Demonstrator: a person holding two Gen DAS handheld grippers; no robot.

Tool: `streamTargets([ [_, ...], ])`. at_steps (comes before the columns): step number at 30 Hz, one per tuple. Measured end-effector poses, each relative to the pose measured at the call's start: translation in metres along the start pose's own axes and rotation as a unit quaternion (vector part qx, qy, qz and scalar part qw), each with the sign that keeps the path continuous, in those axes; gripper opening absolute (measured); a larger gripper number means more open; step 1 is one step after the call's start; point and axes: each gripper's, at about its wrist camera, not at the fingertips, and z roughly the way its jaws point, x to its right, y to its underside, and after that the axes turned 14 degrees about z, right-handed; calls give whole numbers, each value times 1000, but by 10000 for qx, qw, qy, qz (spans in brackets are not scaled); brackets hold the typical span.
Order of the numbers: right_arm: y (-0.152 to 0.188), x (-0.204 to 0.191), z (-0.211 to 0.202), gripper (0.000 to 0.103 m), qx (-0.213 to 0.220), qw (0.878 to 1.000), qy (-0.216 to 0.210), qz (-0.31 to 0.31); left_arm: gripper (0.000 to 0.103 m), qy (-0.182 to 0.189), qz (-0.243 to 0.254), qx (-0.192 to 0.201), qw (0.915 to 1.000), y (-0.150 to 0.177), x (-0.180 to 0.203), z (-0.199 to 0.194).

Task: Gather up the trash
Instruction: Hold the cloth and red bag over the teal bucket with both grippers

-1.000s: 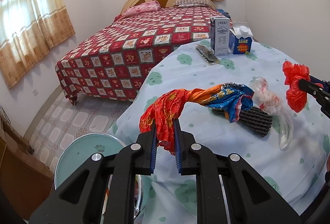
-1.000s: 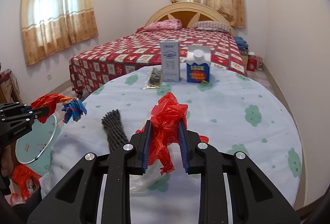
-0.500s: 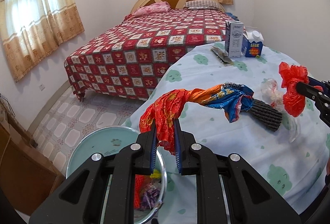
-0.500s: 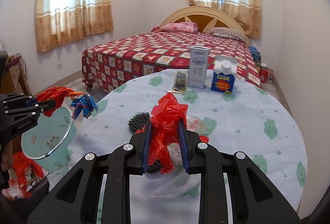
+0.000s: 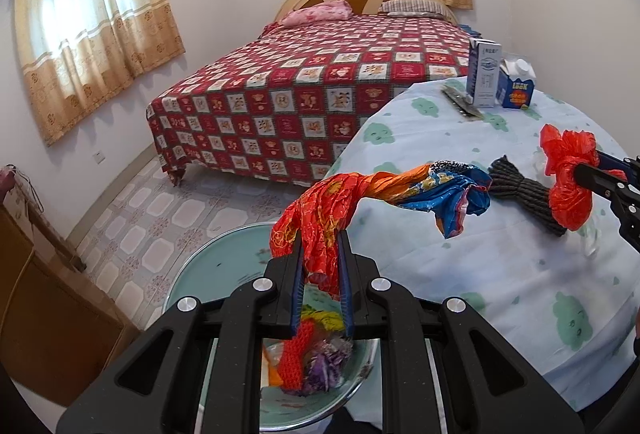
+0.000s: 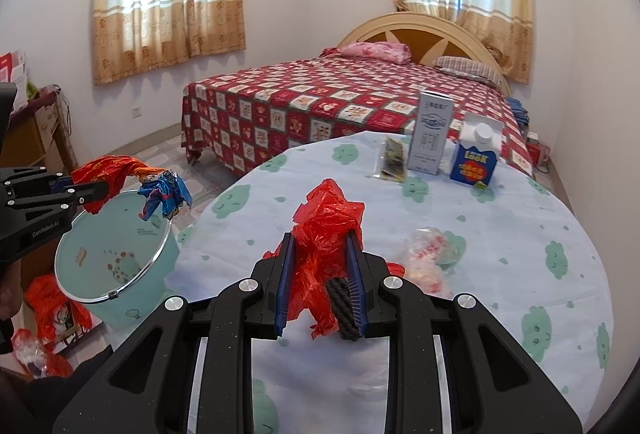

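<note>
Both grippers have carried their loads off the tabletop point(image 6: 500, 234) toward the bin point(image 6: 120, 254). Left gripper point(image 5: 322, 266) fingers clamp a crumpled wrapper point(image 5: 384, 190) above it; right gripper point(image 6: 320, 274) fingers clamp a red bag point(image 6: 328, 222). Cartons point(image 6: 434, 132), a mesh sleeve point(image 5: 520, 190) and a clear bag point(image 6: 428, 254) remain.

I see my left gripper point(image 5: 322, 262) clamped on a twisted red-and-blue wrapper point(image 5: 380, 190), directly above the teal bin point(image 5: 208, 274); beside the bin stands the table point(image 5: 520, 274).
</note>
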Motion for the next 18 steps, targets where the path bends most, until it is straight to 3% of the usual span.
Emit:
streamTargets([
  [18,6,-53,23,25,-203,9980,-430,-413,15,-361,-248,-306,9986,39,-40,-4],
])
